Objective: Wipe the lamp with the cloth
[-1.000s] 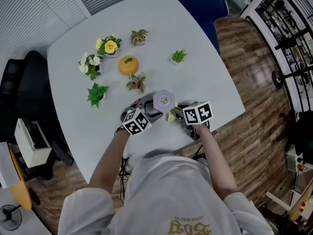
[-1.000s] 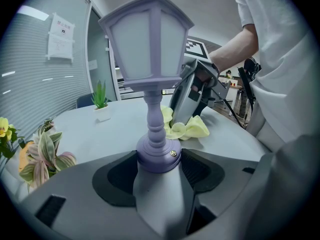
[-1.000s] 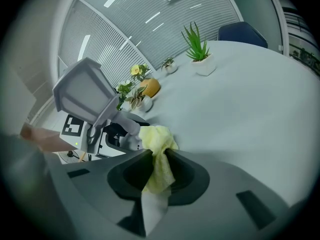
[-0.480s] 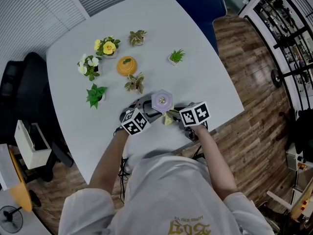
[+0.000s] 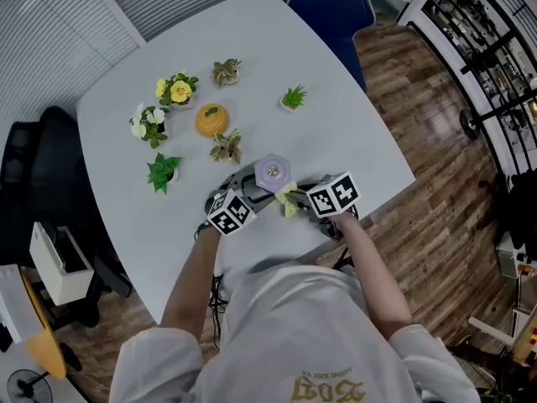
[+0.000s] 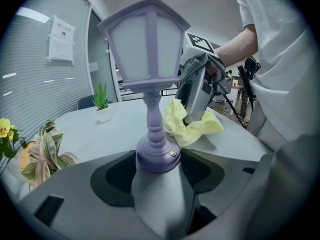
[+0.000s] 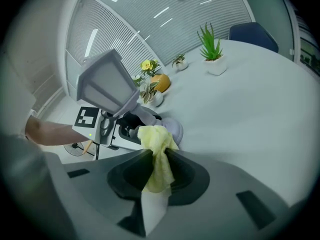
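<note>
A purple lantern-shaped lamp (image 5: 273, 173) stands upright on the white table (image 5: 352, 133), near its front edge. My left gripper (image 5: 248, 190) is shut on the lamp's round base (image 6: 157, 156), one jaw on each side. My right gripper (image 5: 300, 200) is shut on a crumpled yellow cloth (image 7: 156, 154). In the left gripper view the cloth (image 6: 192, 128) lies low against the table, just right of the lamp's stem, with the right gripper (image 6: 196, 86) above it. From the right gripper view the lamp's shade (image 7: 106, 84) leans to the upper left and the left gripper (image 7: 117, 129) is behind the cloth.
Several small potted plants stand further back on the table: a yellow flower (image 5: 178, 90), a white flower (image 5: 145, 122), a green plant (image 5: 164, 171), a leafy one (image 5: 226, 146) next to an orange pot (image 5: 211, 118), and a small green one (image 5: 293, 99). A blue chair (image 5: 327, 7) stands at the far side.
The right gripper has rolled slightly with the cloth beside the lamp. The left gripper and the lamp have kept still. The head view has shifted a little.
</note>
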`<control>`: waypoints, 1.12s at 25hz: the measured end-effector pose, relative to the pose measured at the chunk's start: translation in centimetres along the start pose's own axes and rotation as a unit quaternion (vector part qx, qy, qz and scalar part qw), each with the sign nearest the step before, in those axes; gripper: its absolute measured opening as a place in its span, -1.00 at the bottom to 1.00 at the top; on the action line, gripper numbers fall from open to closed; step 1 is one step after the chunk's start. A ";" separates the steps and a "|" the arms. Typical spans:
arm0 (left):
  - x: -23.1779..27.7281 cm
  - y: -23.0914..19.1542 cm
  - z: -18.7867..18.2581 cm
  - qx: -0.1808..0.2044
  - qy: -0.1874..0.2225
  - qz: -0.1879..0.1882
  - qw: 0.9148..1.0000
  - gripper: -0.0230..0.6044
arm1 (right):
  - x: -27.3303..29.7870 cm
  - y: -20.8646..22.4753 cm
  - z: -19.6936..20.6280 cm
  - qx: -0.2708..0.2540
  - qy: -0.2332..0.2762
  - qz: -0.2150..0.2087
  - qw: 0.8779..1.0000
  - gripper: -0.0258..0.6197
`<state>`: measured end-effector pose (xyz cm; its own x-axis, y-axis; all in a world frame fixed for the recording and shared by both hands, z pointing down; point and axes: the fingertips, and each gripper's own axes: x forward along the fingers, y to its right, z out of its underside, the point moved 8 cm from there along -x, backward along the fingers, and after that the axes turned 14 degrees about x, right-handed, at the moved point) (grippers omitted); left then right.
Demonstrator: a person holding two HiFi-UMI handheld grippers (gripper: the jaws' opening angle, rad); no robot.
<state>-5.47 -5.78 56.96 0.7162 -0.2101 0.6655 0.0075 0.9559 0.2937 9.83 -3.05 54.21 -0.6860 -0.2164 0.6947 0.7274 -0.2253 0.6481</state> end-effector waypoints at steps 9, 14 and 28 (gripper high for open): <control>-1.4 -0.2 -0.8 -0.070 0.010 -0.020 0.997 -0.03 | -5.8 -1.0 0.1 -0.030 0.120 0.021 0.992 -0.66; -4.7 0.3 -2.0 -0.156 0.042 -0.021 0.987 -0.06 | -9.3 -2.6 0.3 -0.032 0.213 0.036 0.976 -0.66; -16.2 -0.6 -7.7 -0.228 0.171 -0.229 0.931 -0.86 | -13.6 -10.0 0.5 -0.091 0.410 0.092 0.903 -0.66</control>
<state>-11.68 -1.34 40.70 0.7445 -0.6142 0.2618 0.6068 0.7860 0.1185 11.85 2.60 38.43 -0.3892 -0.8799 0.2725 0.8667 -0.2496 0.4318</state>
